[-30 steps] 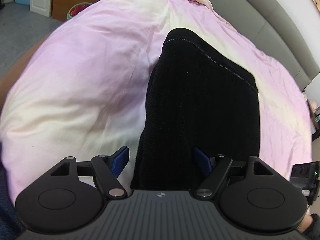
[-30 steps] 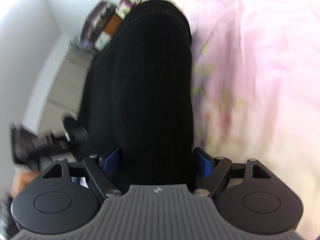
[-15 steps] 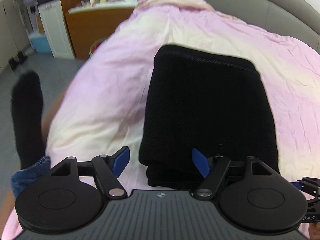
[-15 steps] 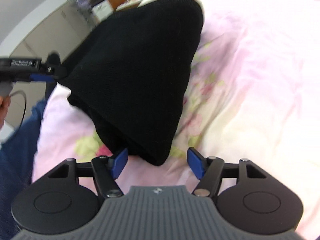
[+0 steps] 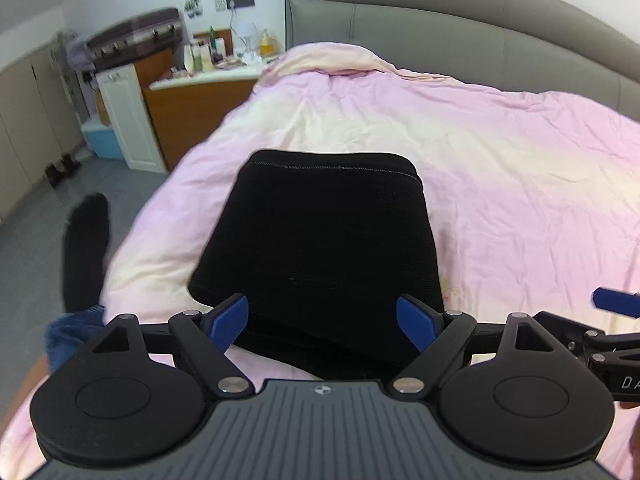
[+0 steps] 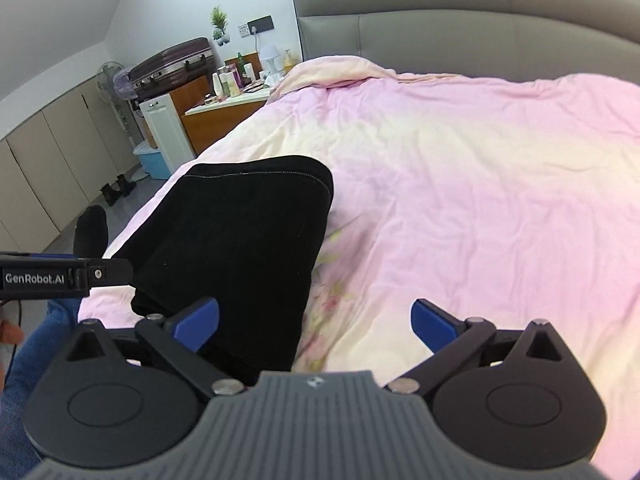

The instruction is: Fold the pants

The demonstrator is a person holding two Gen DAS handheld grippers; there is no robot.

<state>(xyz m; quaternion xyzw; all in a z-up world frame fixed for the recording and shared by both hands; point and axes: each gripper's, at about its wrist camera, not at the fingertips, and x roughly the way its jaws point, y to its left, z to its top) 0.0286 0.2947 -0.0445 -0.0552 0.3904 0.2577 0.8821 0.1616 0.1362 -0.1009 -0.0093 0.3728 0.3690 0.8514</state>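
The black pants (image 5: 320,240) lie folded into a compact rectangle on the pink duvet (image 5: 500,184), near the bed's left edge. My left gripper (image 5: 322,322) is open and empty, raised above the near edge of the fold. My right gripper (image 6: 316,322) is open and empty, raised to the right of the pants (image 6: 240,240), over the duvet (image 6: 480,200). The left gripper's body (image 6: 60,276) shows at the left of the right wrist view. The right gripper's blue fingertip (image 5: 614,302) shows at the right edge of the left wrist view.
A grey padded headboard (image 5: 460,40) stands at the far end. A wooden nightstand (image 5: 196,96) with bottles, a white cabinet (image 5: 128,116), a blue bin (image 5: 102,140) and a suitcase (image 6: 172,64) are at the left. A black-socked foot (image 5: 86,240) is over the grey floor.
Both grippers have lifted and pulled back from the pants, which now lie flat on the bed. The views have tilted up to show the headboard and room.
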